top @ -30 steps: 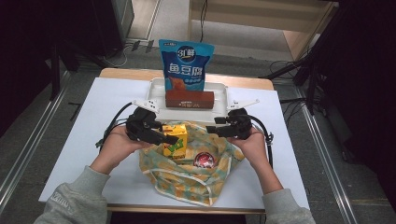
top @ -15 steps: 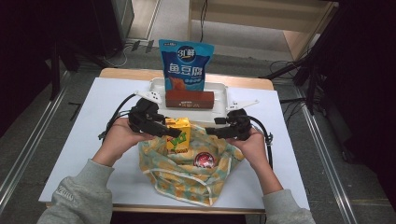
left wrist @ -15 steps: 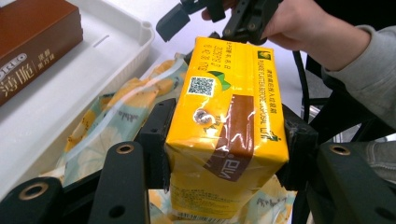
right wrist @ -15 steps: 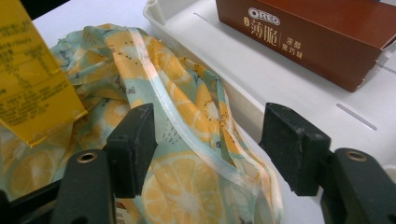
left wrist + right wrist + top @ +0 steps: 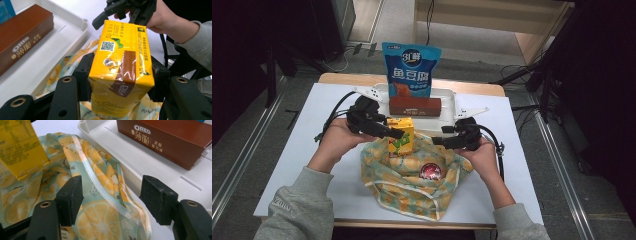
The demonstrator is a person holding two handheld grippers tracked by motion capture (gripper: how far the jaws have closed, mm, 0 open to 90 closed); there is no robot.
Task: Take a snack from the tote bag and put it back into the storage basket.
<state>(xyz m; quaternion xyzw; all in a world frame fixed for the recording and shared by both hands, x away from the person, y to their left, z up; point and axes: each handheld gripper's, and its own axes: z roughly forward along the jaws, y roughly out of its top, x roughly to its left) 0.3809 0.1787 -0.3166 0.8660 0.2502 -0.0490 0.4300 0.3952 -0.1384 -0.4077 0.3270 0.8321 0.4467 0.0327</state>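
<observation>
A yellow drink carton (image 5: 401, 140) hangs upright over the mouth of a lemon-print cloth bag (image 5: 412, 192). My left gripper (image 5: 394, 132) is shut on the carton (image 5: 122, 67), with its pads pressing on both sides. My right gripper (image 5: 438, 141) is at the bag's right rim and its jaws have just been opening. The bag's pale rim (image 5: 100, 177) lies between them, and the pads stand clear of the cloth. A red round item (image 5: 430, 171) rests inside the bag.
A white tray (image 5: 449, 100) sits just behind the bag and holds a brown Oreo box (image 5: 414, 106). A blue snack pouch (image 5: 409, 70) stands upright behind the box. The white tabletop (image 5: 312, 125) extends to the left and right of the bag.
My left gripper has lifted the yellow carton higher out of the bag and a little toward the tray. The right hand has stayed at the bag's rim.
</observation>
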